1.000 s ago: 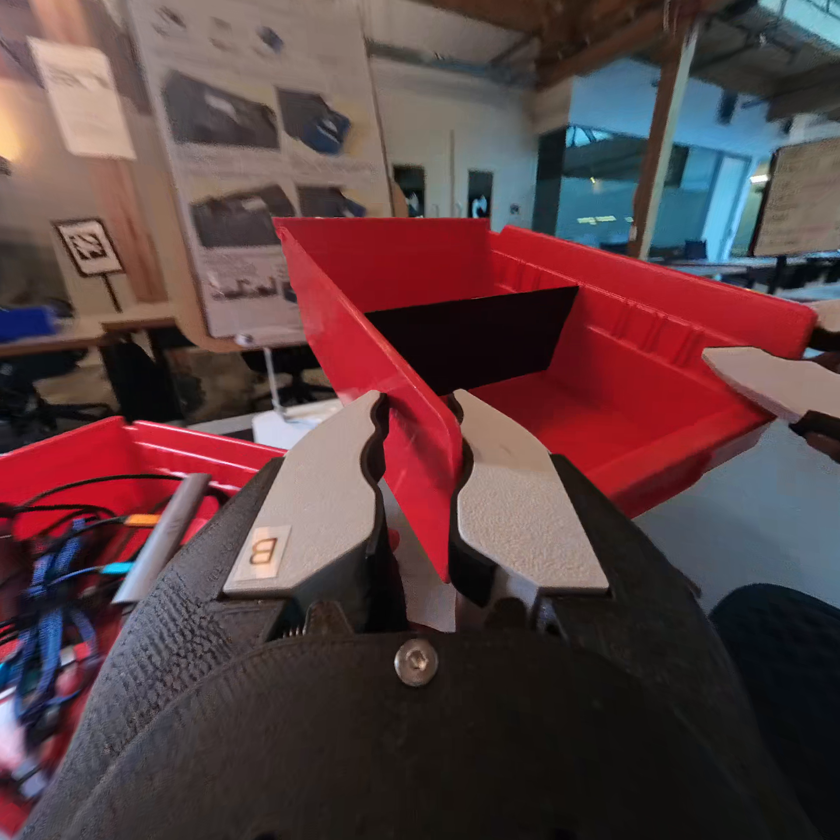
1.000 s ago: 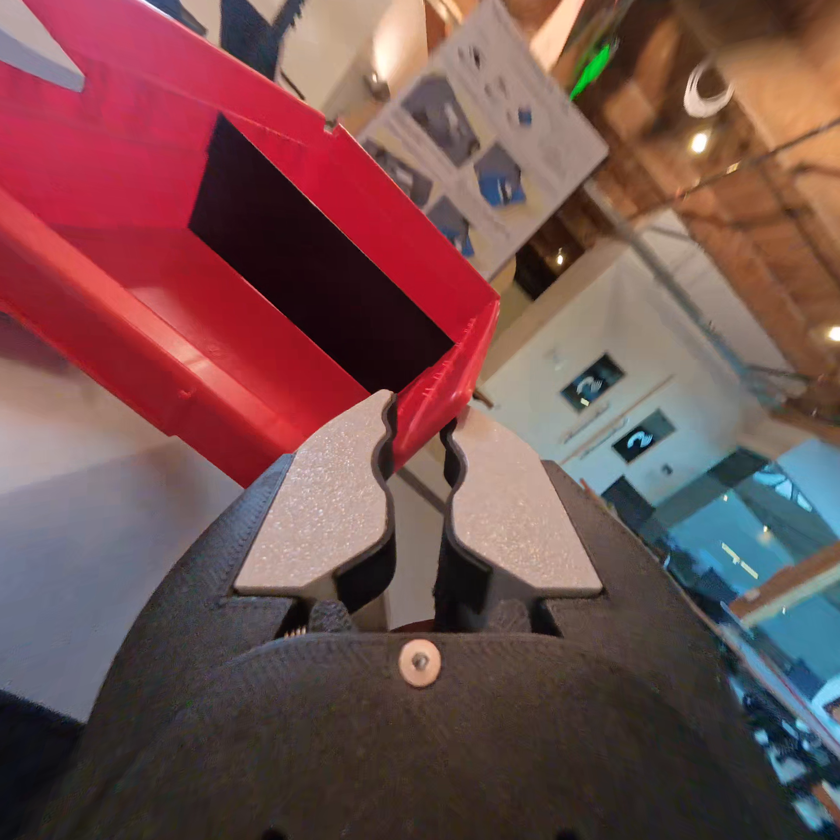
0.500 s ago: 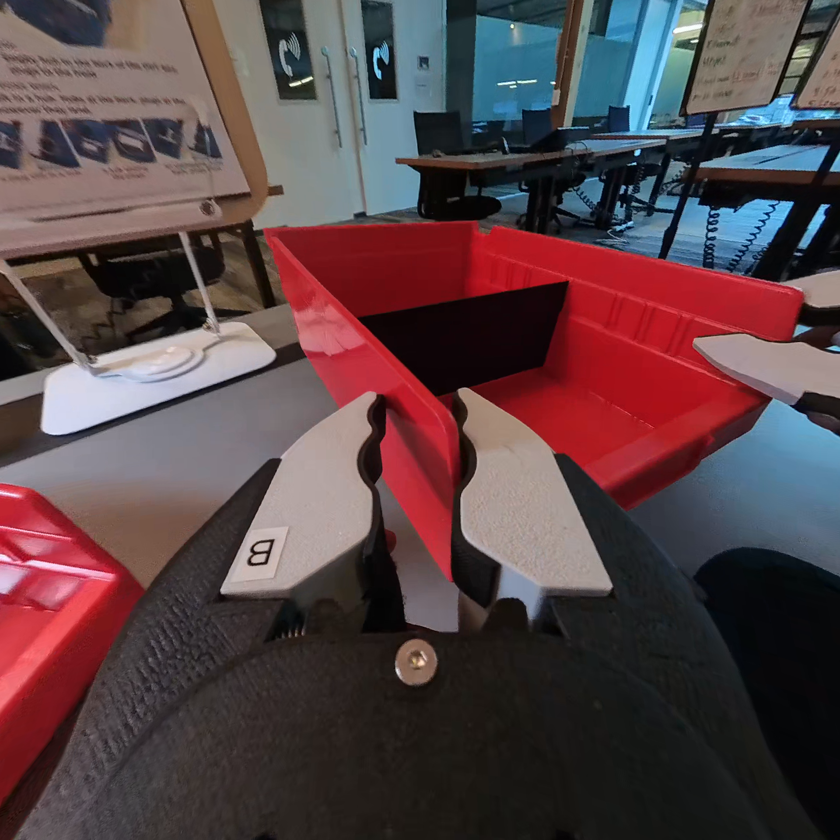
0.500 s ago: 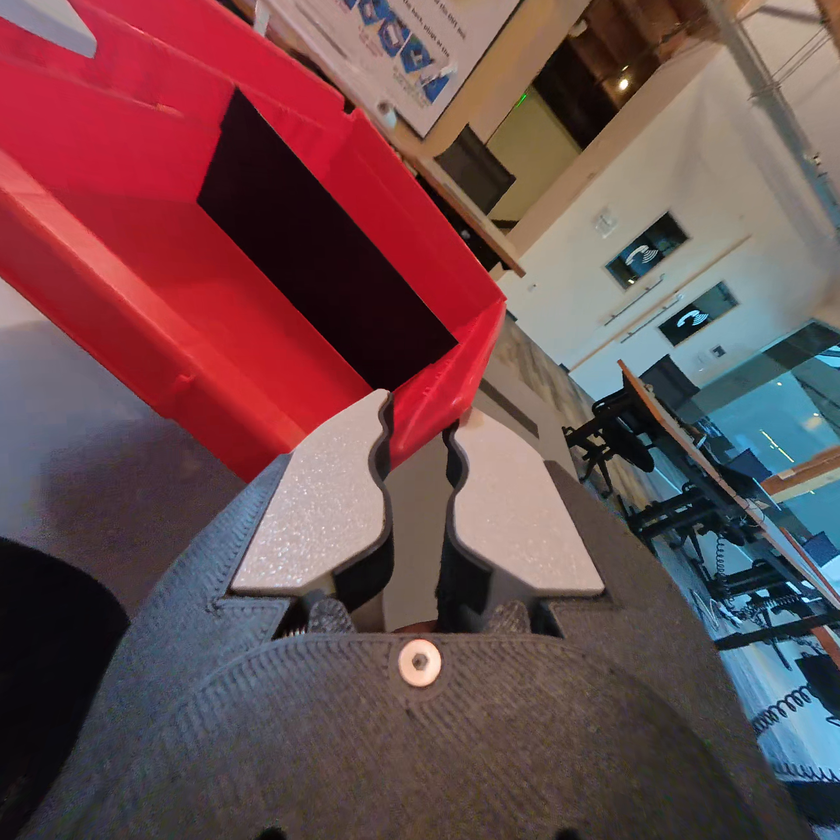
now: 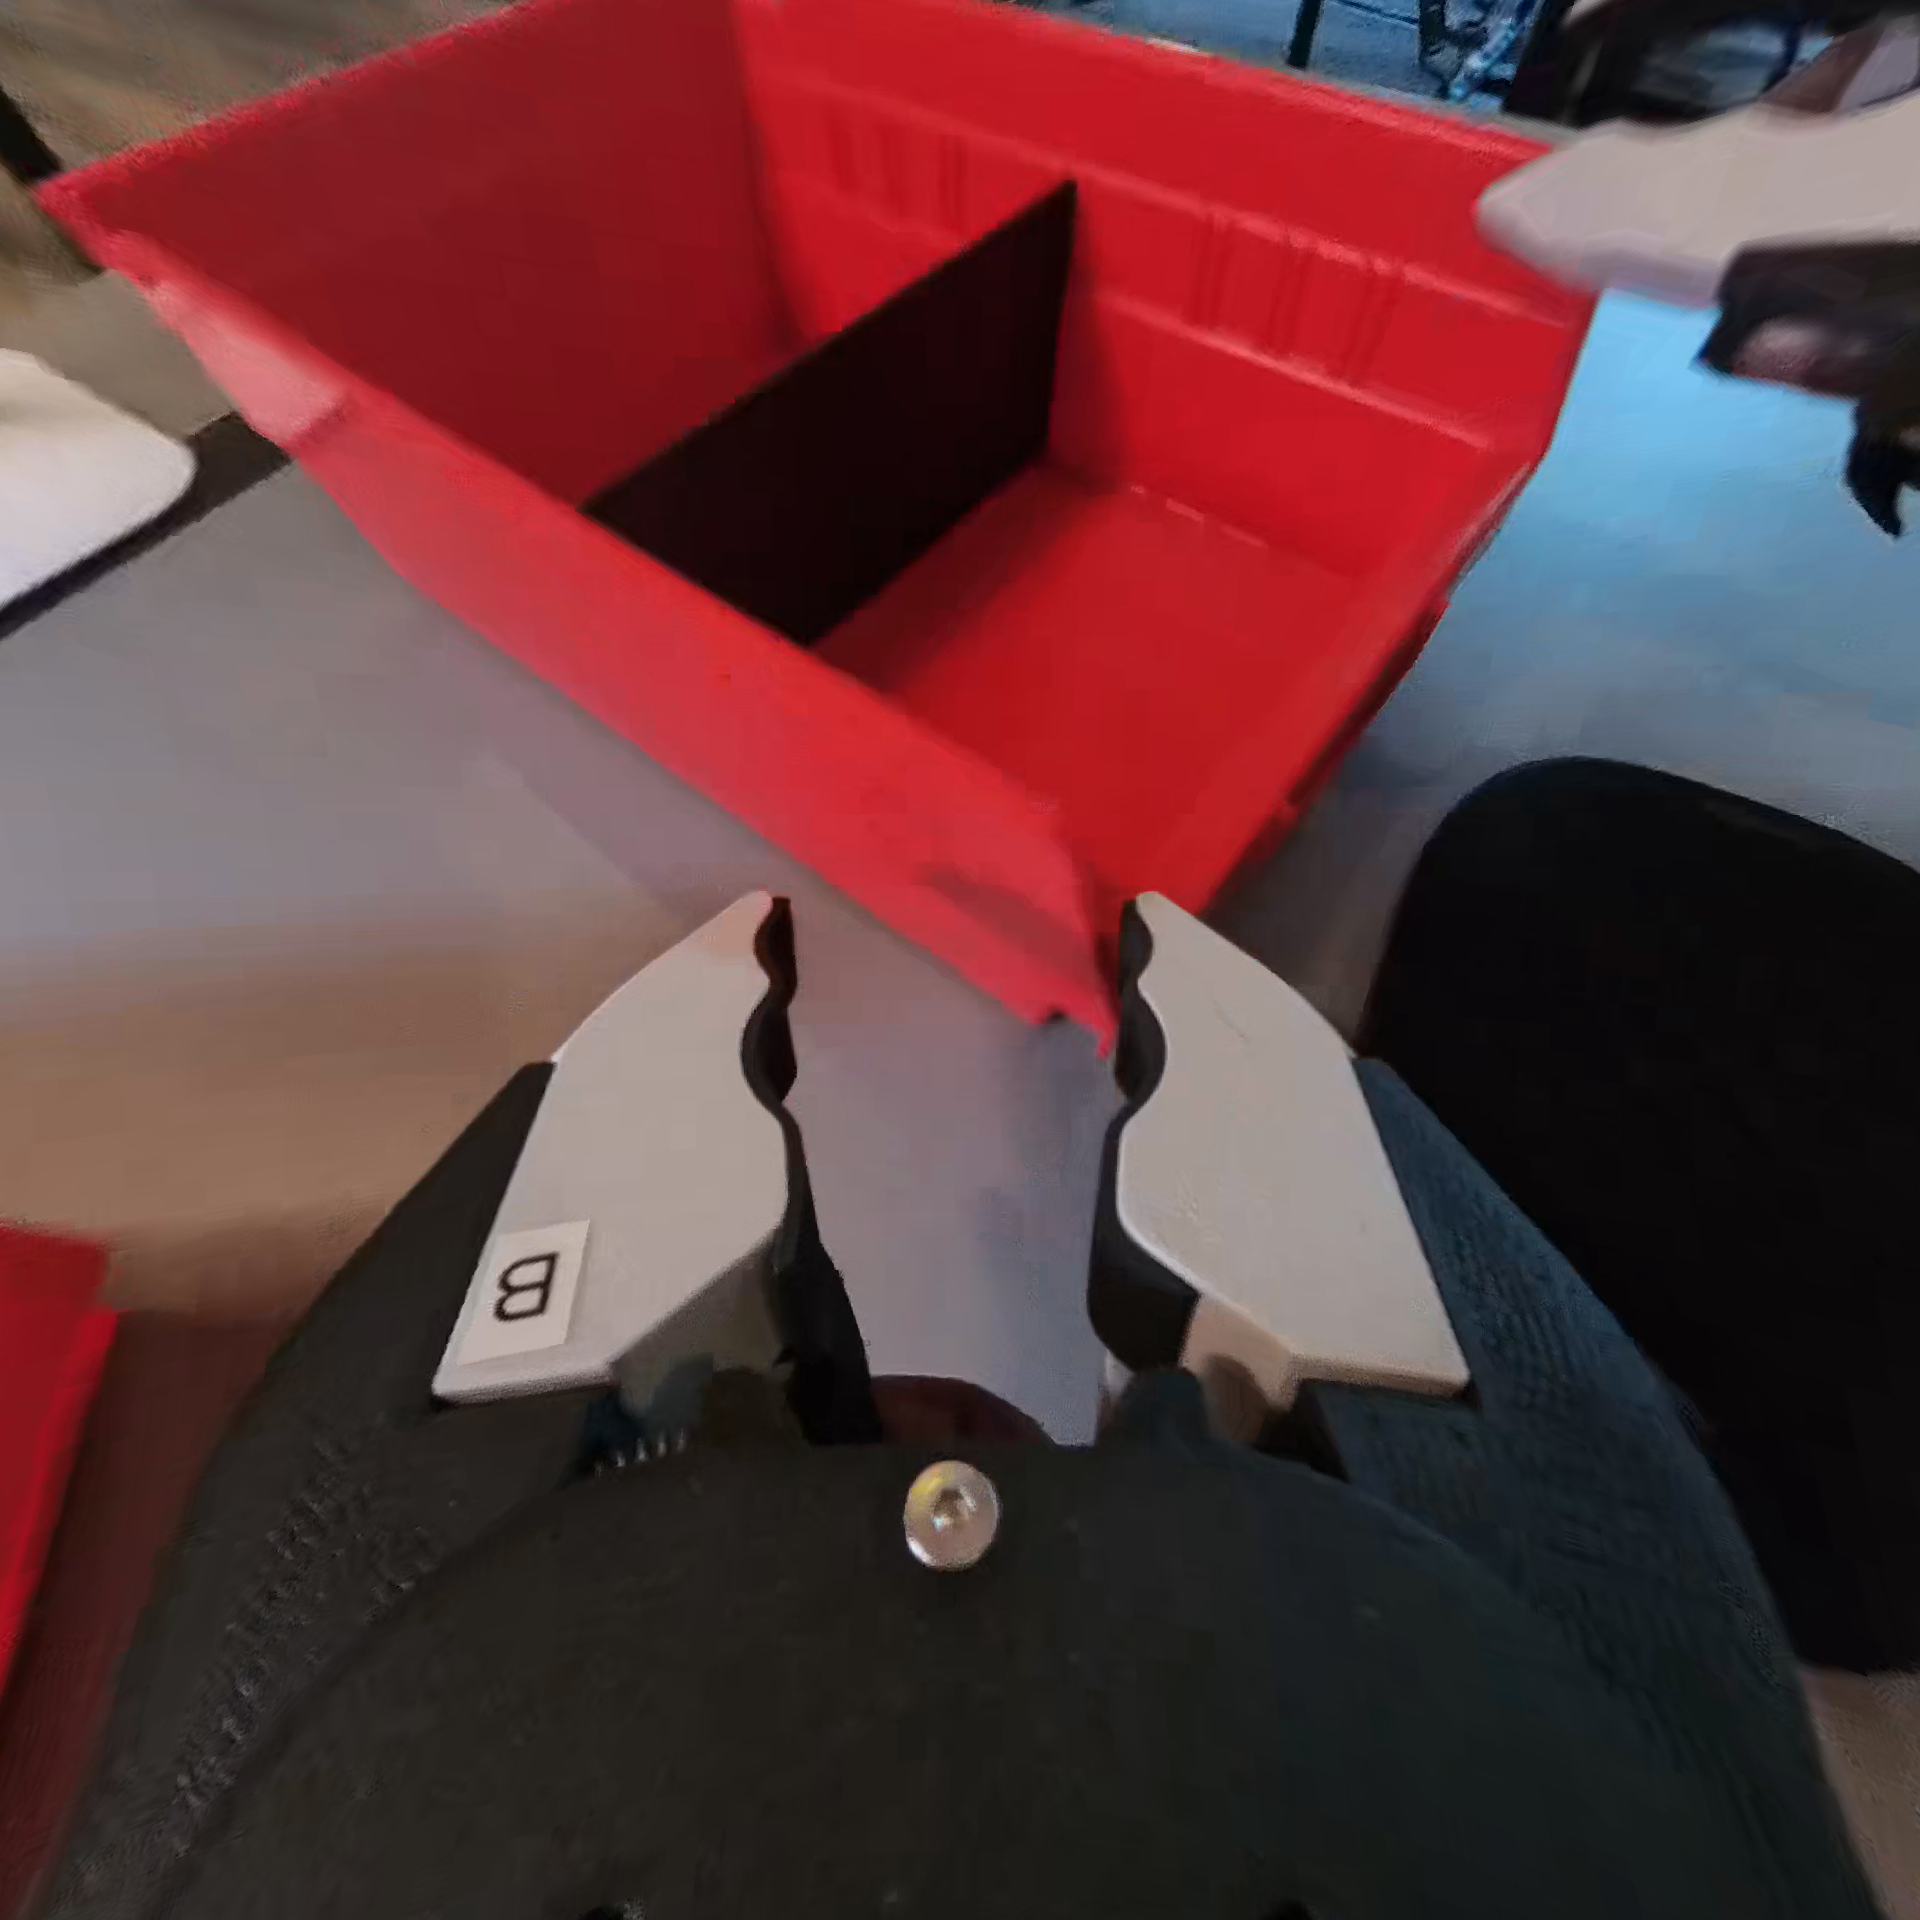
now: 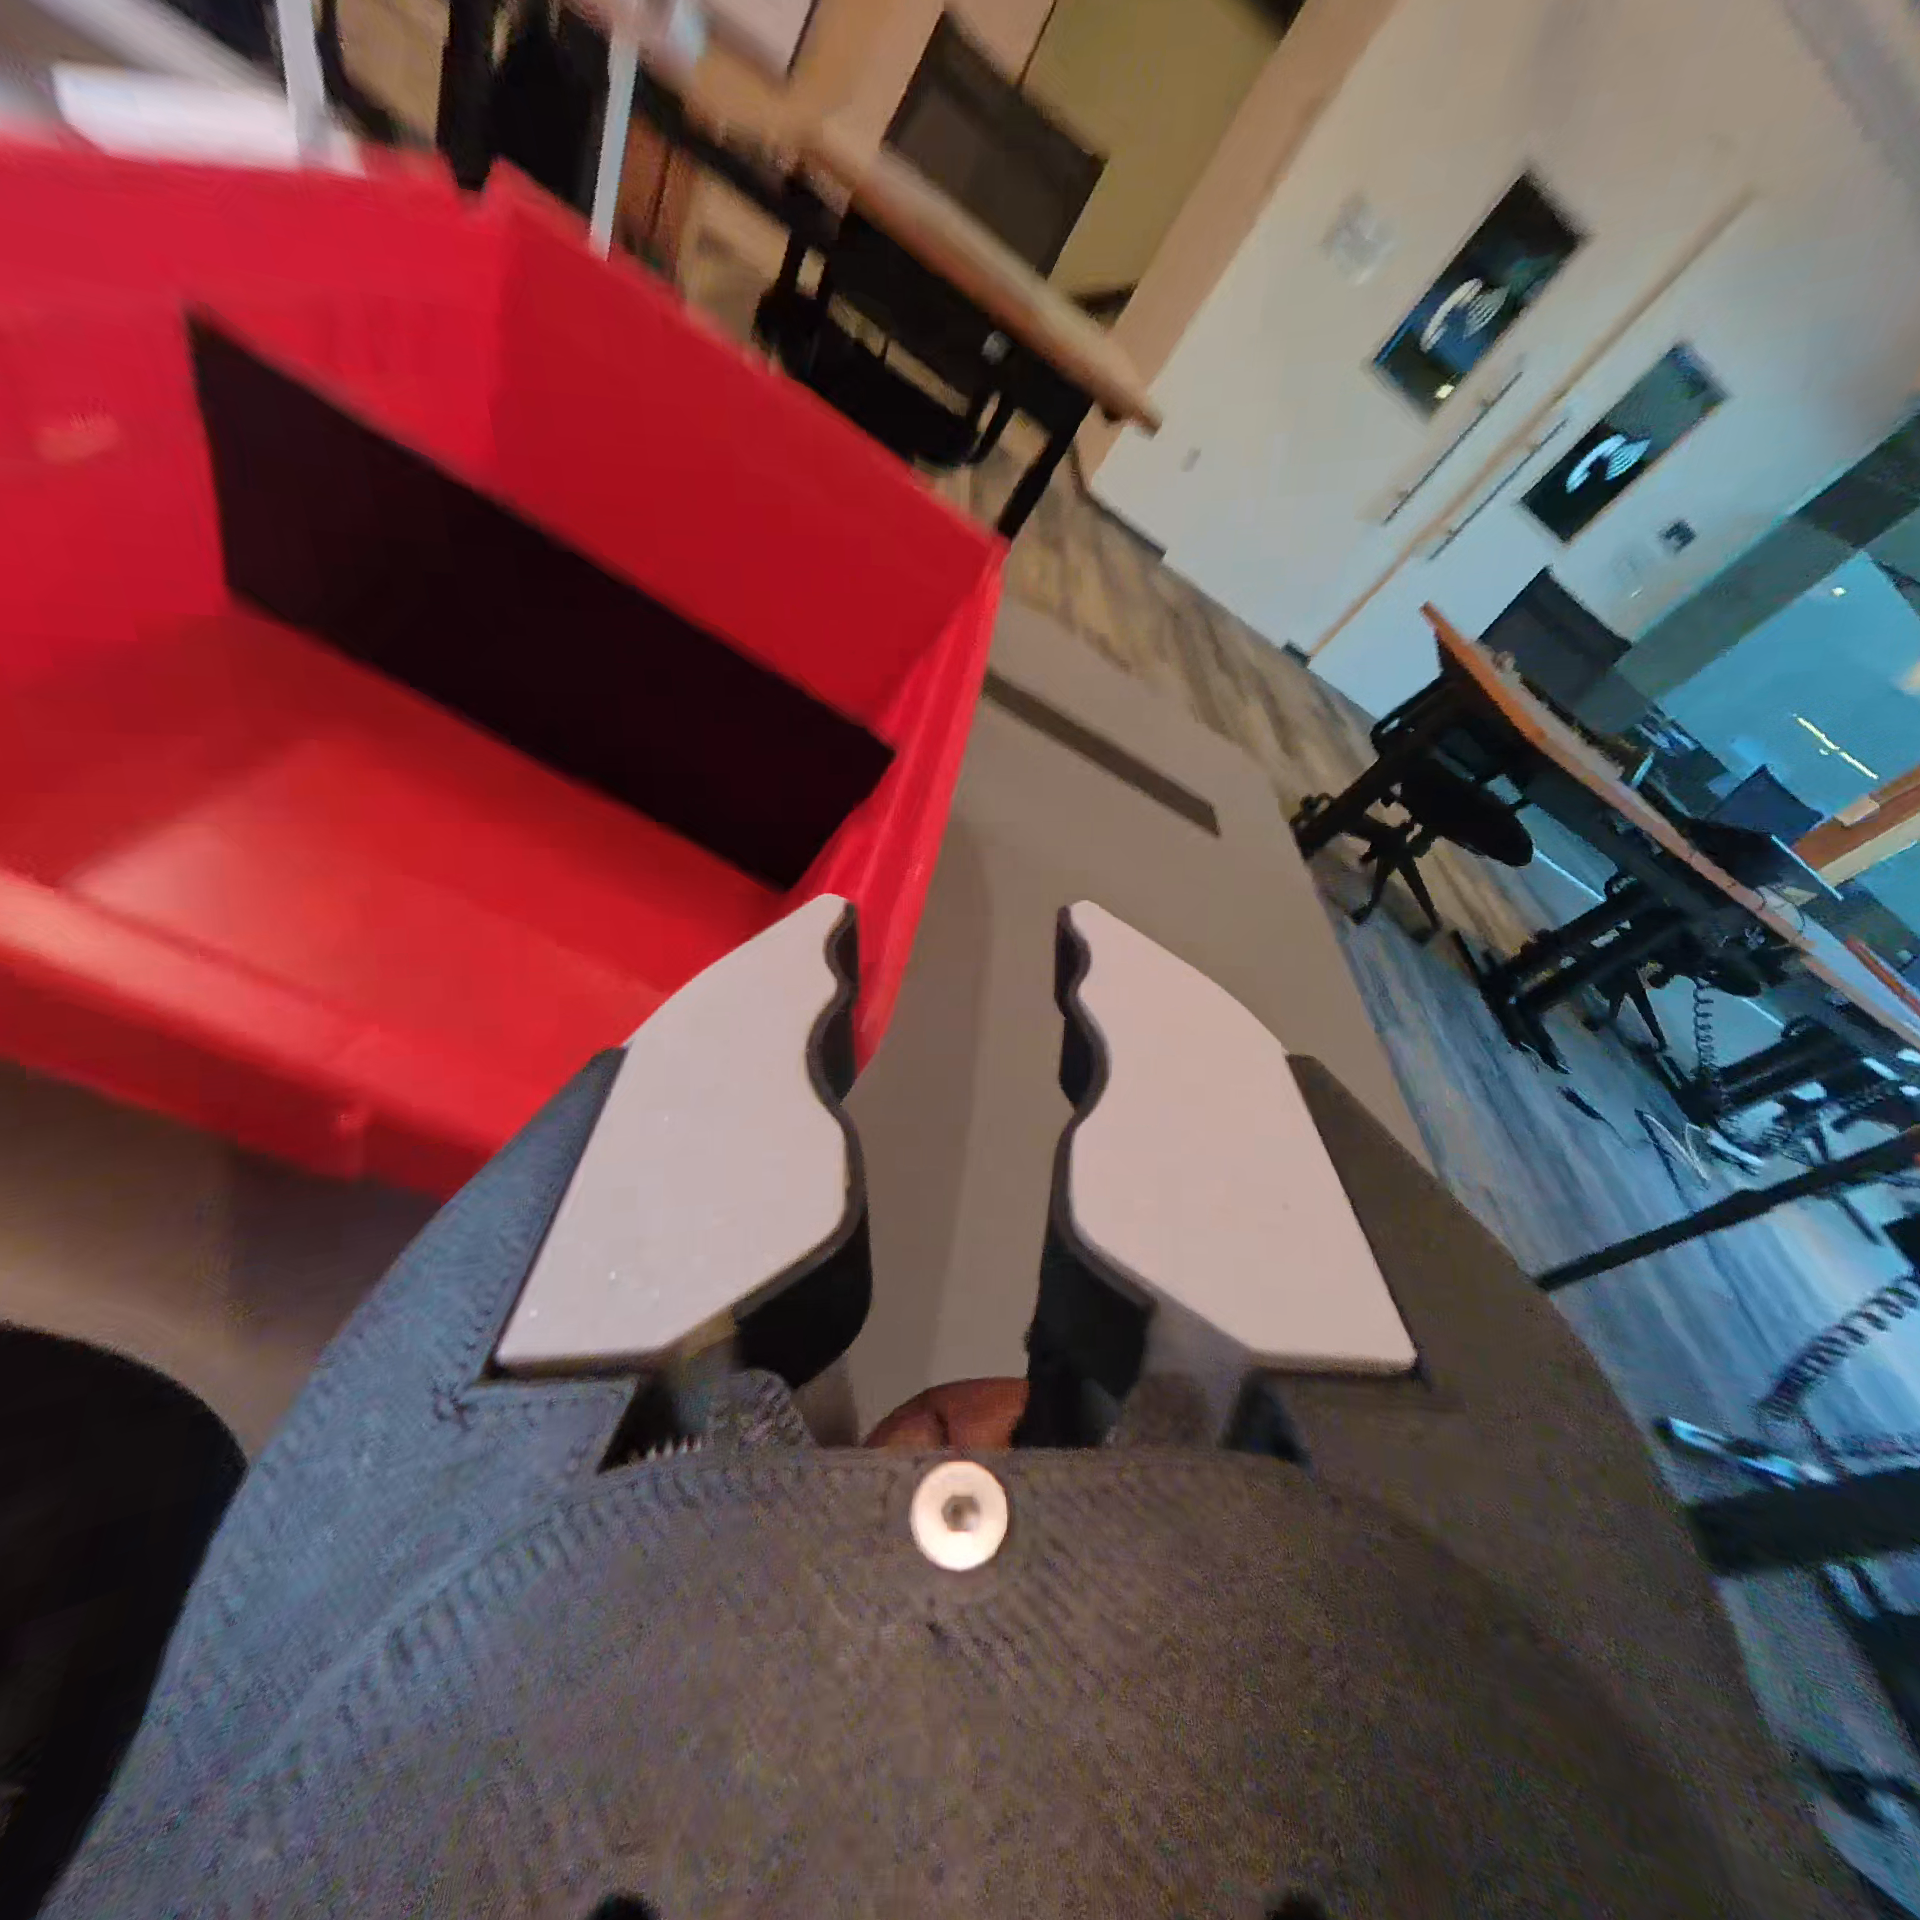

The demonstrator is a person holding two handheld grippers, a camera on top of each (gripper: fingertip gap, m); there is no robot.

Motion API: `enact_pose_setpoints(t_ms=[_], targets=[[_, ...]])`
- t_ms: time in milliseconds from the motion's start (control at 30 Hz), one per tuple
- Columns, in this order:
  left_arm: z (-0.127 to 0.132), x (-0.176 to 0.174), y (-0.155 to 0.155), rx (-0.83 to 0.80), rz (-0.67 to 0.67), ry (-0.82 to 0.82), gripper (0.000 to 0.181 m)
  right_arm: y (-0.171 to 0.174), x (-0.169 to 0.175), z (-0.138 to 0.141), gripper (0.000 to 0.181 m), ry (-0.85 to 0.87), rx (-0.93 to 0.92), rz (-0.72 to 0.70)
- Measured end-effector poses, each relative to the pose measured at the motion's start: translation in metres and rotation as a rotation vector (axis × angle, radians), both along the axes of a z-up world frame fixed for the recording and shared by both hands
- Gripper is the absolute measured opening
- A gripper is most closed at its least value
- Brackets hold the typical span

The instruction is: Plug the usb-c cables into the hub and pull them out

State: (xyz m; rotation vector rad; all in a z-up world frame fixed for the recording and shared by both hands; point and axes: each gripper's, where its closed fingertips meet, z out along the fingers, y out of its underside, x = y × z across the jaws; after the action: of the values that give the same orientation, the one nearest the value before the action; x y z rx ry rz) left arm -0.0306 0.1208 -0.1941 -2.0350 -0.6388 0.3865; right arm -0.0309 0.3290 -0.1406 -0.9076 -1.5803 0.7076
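Note:
An empty red bin (image 5: 644, 634) with a black divider (image 5: 862, 436) stands on the grey table. My left gripper (image 5: 951, 914) is open, with the bin's near corner just off its right fingertip. My right gripper (image 6: 956, 920) is open and empty beside the right end wall of the bin (image 6: 665, 488). The right gripper also shows at the top right of the left wrist view (image 5: 1662, 218). No hub or USB-C cable is in view.
A second red bin (image 5: 47, 1455) sits at the left edge. A black rounded object (image 5: 1662, 1143) lies on the grey table (image 5: 260, 779) at the right. A white stand base (image 5: 73, 468) sits far left. Desks and chairs (image 6: 1558, 790) stand beyond the table. The white stand base (image 5: 73, 468) is about 40 centimetres from my left fingertips and 45 centimetres from my right.
Both grippers have let go of the red bin's walls and opened. The bin, held tilted before, now rests on the table. Both views have tipped down and pulled back a little.

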Motion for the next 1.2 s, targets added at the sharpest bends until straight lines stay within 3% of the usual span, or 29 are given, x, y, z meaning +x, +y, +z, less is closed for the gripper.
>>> enact_pose_setpoints(t_ms=[67,133,233,367,400,467,533,633,733,933,1100,1200], targets=[[0.005,0.001,-0.023,-0.005,0.045,0.012,0.071,-0.010,0.005,0.021,0.049,0.075,-0.071,0.063],[0.010,-0.006,-0.055,-0.041,0.134,0.061,0.071,-0.040,0.011,0.025,0.067,0.070,-0.112,0.233],[0.016,-0.017,-0.103,-0.118,0.257,0.101,0.073,-0.091,0.028,-0.012,0.082,-0.188,-0.061,0.440],[-0.002,-0.033,-0.155,-0.302,0.355,0.062,0.073,-0.139,0.031,-0.058,0.076,-0.403,0.097,0.533],[-0.010,-0.036,-0.163,-0.323,0.356,0.042,0.066,-0.145,0.028,-0.068,0.073,-0.426,0.141,0.524],[-0.012,-0.046,-0.181,-0.325,0.403,0.104,0.039,-0.143,0.017,-0.080,0.057,-0.422,0.244,0.437],[-0.009,-0.048,-0.205,-0.347,0.462,0.143,0.015,-0.137,0.012,-0.085,0.053,-0.422,0.304,0.389],[-0.009,-0.032,-0.223,-0.280,0.422,0.083,0.016,-0.123,0.012,-0.087,0.048,-0.463,0.284,0.358],[-0.010,-0.017,-0.251,-0.312,0.421,0.087,0.019,-0.107,0.012,-0.087,0.049,-0.481,0.271,0.326],[-0.018,0.003,-0.296,-0.412,0.367,0.058,0.054,-0.099,0.013,-0.088,0.049,-0.496,0.295,0.304],[-0.025,-0.004,-0.318,-0.481,0.284,0.104,0.045,-0.098,0.013,-0.089,0.049,-0.512,0.280,0.286],[-0.026,-0.002,-0.326,-0.484,0.280,0.048,0.044,-0.089,0.013,-0.089,0.050,-0.523,0.265,0.270]])
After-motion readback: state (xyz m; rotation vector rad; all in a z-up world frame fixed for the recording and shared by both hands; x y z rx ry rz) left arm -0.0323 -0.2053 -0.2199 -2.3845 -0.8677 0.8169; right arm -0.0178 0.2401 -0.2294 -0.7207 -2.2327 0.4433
